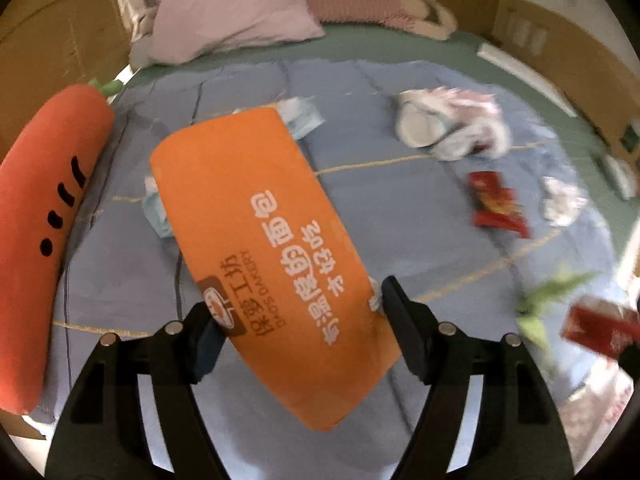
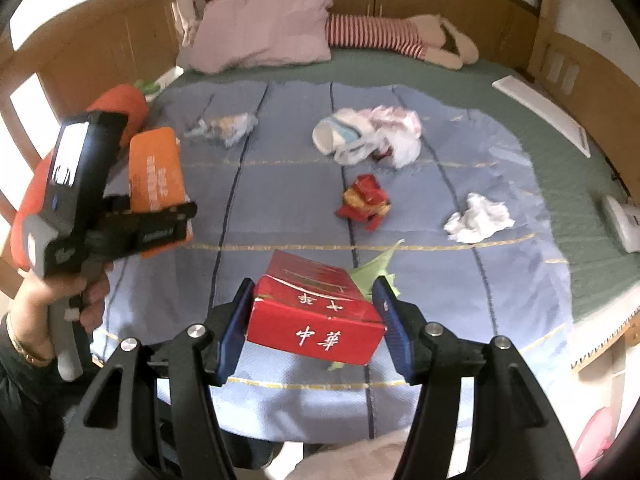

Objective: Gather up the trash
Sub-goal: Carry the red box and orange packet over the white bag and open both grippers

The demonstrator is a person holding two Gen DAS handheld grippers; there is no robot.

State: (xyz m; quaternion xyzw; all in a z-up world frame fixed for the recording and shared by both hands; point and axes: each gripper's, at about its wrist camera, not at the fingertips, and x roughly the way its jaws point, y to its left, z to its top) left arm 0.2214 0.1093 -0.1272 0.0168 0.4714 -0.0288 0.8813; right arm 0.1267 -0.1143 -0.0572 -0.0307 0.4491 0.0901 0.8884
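Note:
My left gripper (image 1: 298, 312) is shut on an orange bread package (image 1: 256, 248) with white lettering, held above the blue blanket (image 1: 384, 208). In the right wrist view the left gripper's body and the orange package (image 2: 156, 176) show at the left. My right gripper (image 2: 314, 308) is shut on a red cigarette box (image 2: 320, 312), with a green wrapper (image 2: 372, 268) just behind it. On the blanket (image 2: 280, 200) lie a red snack wrapper (image 2: 364, 200), a crumpled white tissue (image 2: 478, 218), a white plastic bag bundle (image 2: 368, 136) and a clear wrapper (image 2: 228, 126).
A carrot plush (image 1: 44, 216) lies along the bed's left edge. A pink pillow (image 2: 264, 32) and a striped plush (image 2: 384, 36) lie at the headboard. A white strip (image 2: 544, 112) and a white device (image 2: 624, 220) sit at the right. Wooden bed rails surround the bed.

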